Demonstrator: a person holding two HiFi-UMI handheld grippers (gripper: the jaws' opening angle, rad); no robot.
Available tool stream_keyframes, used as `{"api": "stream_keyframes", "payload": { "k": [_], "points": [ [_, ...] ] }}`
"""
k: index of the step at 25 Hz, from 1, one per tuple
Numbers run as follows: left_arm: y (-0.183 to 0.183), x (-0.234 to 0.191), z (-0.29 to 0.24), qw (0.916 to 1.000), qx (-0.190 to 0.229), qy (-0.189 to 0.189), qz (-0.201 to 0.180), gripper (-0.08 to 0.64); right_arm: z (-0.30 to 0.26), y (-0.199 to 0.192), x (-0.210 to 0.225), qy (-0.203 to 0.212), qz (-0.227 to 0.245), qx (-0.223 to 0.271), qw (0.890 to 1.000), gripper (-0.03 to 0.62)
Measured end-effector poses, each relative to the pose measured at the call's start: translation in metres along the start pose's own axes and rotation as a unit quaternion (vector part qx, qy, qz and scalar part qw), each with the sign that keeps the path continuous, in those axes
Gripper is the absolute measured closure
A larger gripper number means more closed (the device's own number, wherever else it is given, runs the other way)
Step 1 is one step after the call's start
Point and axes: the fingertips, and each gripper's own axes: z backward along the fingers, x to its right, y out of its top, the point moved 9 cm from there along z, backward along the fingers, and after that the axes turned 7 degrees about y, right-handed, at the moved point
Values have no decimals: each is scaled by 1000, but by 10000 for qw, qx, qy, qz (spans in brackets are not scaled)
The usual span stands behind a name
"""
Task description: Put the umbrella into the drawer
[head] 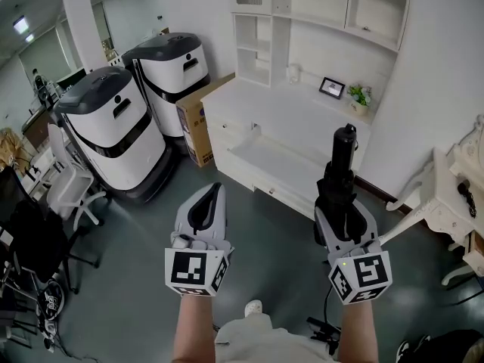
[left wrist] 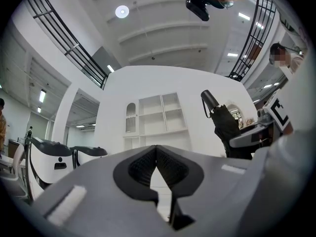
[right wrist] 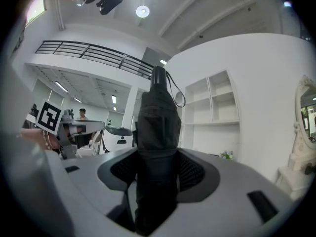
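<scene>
Bare forearms (head: 193, 327) reach out at the bottom of the head view, one claw in each hand. Jaws of the left claw (head: 217, 190) meet tip to tip with nothing between them. The right claw (head: 338, 203) is clamped on the folded black umbrella (head: 341, 169), which sticks forward out of the jaws, handle end foremost, in the air above the grey floor (head: 151, 278). Ahead, the white counter (head: 302, 112) has its drawer (head: 261, 176) pulled open, and the umbrella is short of it. A framed picture (head: 332, 88) and a plant (head: 360, 95) stand on the counter. Two white-and-black machines (head: 113, 131) and a box (head: 198, 119) stand to its left.
</scene>
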Motion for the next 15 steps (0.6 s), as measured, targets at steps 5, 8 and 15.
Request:
{"api": "stream_keyframes", "payload": {
  "k": [5, 8, 15],
  "points": [
    [-10, -21, -26, 10000, -8, -58, 34, 552, -30, -2, 5, -173, -31, -26, 9998, 356],
    [-13, -32, -34, 10000, 3, -58, 23, 552, -41, -2, 5, -256, -69, -4, 9996, 356],
    [-20, -46, -42, 10000, -48, -61, 42, 552, -52, -6, 5, -326, -120, -65, 9994, 356]
  ]
}}
